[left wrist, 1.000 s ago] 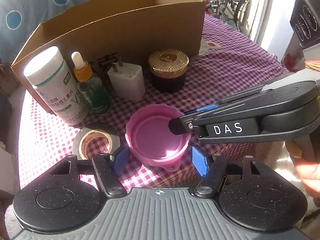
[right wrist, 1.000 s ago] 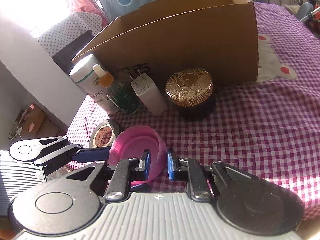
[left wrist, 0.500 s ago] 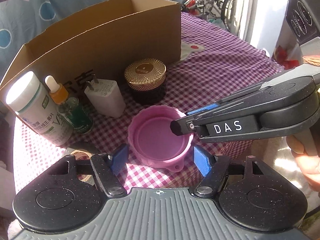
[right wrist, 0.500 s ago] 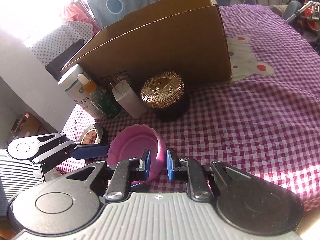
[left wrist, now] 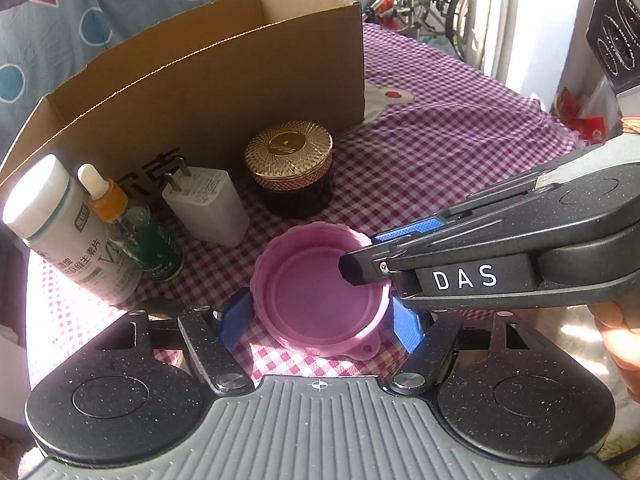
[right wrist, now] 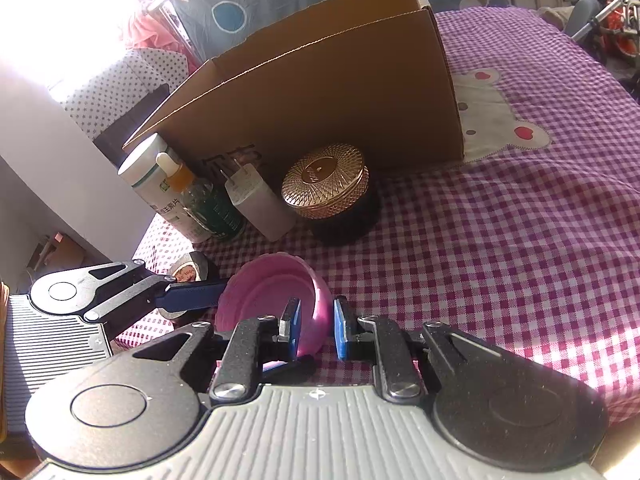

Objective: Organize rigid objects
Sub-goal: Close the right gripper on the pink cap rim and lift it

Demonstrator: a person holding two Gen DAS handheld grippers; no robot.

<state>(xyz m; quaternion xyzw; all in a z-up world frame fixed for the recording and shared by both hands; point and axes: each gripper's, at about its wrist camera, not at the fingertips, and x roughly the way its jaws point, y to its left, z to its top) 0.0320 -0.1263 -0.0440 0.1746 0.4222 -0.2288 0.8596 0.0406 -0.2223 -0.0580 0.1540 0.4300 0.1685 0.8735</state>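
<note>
While the cardboard box [left wrist: 248,80] stands open at the far side of the checked tablecloth [left wrist: 460,152], nothing can be seen inside it from either view, so the sorting looks barely begun. Along its near wall, from left to right, wait a white pill bottle [left wrist: 68,232], an amber-capped dropper bottle [left wrist: 136,232], a white plug adapter [left wrist: 208,208] and a dark jar with a gold lid [left wrist: 290,168]; a roll of tape [right wrist: 188,276] lies nearer, at the left. Nearest of all is the pink collapsible bowl [left wrist: 316,292], on or just above the cloth. The left gripper [left wrist: 320,320] straddles it with jaws spread, blue pads just beside its sides but not pressing. The right gripper [right wrist: 316,328], coming in from the right, is clamped on the bowl's right rim, one finger inside and one outside. My judgement: all six items have yet to go into the box.
</note>
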